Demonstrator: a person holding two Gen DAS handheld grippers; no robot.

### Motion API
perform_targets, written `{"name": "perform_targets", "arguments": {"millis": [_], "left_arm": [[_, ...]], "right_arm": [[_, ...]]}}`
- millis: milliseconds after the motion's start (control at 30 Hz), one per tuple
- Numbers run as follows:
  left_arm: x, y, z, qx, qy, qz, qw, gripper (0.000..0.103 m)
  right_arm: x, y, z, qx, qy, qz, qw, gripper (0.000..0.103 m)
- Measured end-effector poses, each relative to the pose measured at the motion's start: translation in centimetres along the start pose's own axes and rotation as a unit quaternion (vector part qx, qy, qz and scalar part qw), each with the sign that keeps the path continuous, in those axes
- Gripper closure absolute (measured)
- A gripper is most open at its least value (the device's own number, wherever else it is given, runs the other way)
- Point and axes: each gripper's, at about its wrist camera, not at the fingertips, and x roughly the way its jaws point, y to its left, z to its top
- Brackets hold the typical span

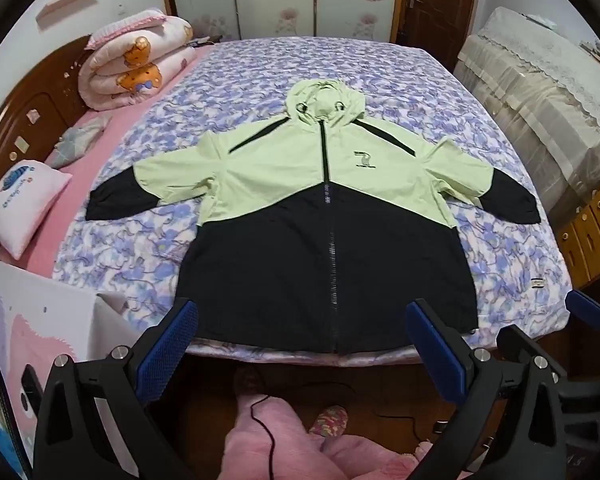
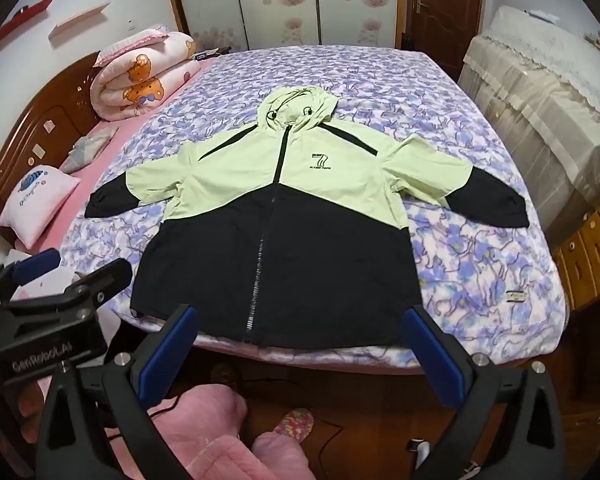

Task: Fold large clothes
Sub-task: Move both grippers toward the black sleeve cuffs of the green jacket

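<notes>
Left gripper [image 1: 302, 344]: seen spread wide in the left wrist view, blue pads facing each other, nothing held; held off the foot of the bed, short of the jacket's hem.
Right gripper [image 2: 300, 344]: likewise spread and empty in its own view, poised before the hem; the left gripper is also seen at that view's left edge.
Knees [image 1: 276, 436]: pink padded trousers are seen below both grippers, a black cable trailing over them.
Jacket [image 1: 324, 216]: laid flat and face up on the bed, zipped shut, hood away from the grippers, hem at the near edge of the mattress; upper half pale green, lower half black.
Sleeves: both spread outward, left sleeve [image 1: 140, 188] and right sleeve [image 1: 484, 188], black cuffs toward the bed's sides.
Bedspread [image 1: 380, 76]: purple floral, covering the bed; rolled quilt [image 1: 136, 68] and pillow [image 1: 24, 204] kept to the left side, well apart from the jacket.
Step judged: none of the folding done yet; a sleeve is probably to be brought in first.
Advice: each cuff should be pinched through one layer only, lifted low, and laid across the chest square to the zip; slack should be smoothed outward before release, since the thin shell fabric is likely to slide and bunch.
</notes>
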Motion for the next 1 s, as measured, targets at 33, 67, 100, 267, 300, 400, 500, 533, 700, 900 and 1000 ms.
{"name": "perform_targets", "arguments": {"millis": [33, 67, 100, 267, 300, 400, 500, 533, 700, 900, 1000], "left_arm": [[0.2, -0.1, 0.1, 0.0, 0.003, -0.004, 1.0, 0.001], [0.5, -0.2, 0.2, -0.001, 0.008, -0.012, 0.9999, 0.001], [0.8, -0.3, 0.4, -0.002, 0.012, -0.017, 0.9998, 0.001], [2.7, -0.4, 0.7, -0.005, 0.04, -0.015, 0.9991, 0.001], [3.3, -0.3, 0.7, -0.01, 0.05, -0.019, 0.9985, 0.001], [5.9, 0.5, 0.4, -0.033, 0.101, -0.031, 0.9939, 0.001], [8.7, 2.0, 0.0, -0.069, 0.149, -0.037, 0.9857, 0.001], [9.4, 2.6, -0.1, -0.079, 0.159, -0.038, 0.9834, 0.001], [12.8, 5.6, -0.1, -0.113, 0.192, -0.041, 0.974, 0.001], [16.4, 11.7, 1.6, -0.157, 0.214, -0.024, 0.9639, 0.001], [17.6, 16.1, 2.9, -0.186, 0.222, -0.031, 0.9567, 0.001]], "right_arm": [[-0.1, -0.1, 0.0, -0.002, -0.002, -0.005, 1.0, 0.0], [-0.1, -0.2, 0.0, -0.003, -0.003, -0.008, 1.0, 0.0], [-0.1, -0.4, 0.0, -0.003, -0.004, -0.01, 1.0, 0.0], [0.8, -1.1, 0.3, 0.01, 0.009, -0.012, 1.0, 0.0], [1.3, -1.6, 0.6, 0.013, 0.014, -0.008, 1.0, 0.0], [3.1, -1.7, 0.6, 0.015, 0.045, -0.008, 0.999, 0.0], [4.6, -2.0, 0.2, 0.016, 0.069, -0.009, 0.997, 0.001], [5.1, -2.1, 0.2, 0.017, 0.072, -0.009, 0.997, 0.001], [7.6, -2.1, 0.2, 0.011, 0.099, -0.03, 0.995, 0.001], [11.8, -1.9, 2.2, 0.053, 0.136, -0.043, 0.988, 0.001], [14.2, -1.3, 3.8, 0.087, 0.163, -0.051, 0.981, 0.001]]}}
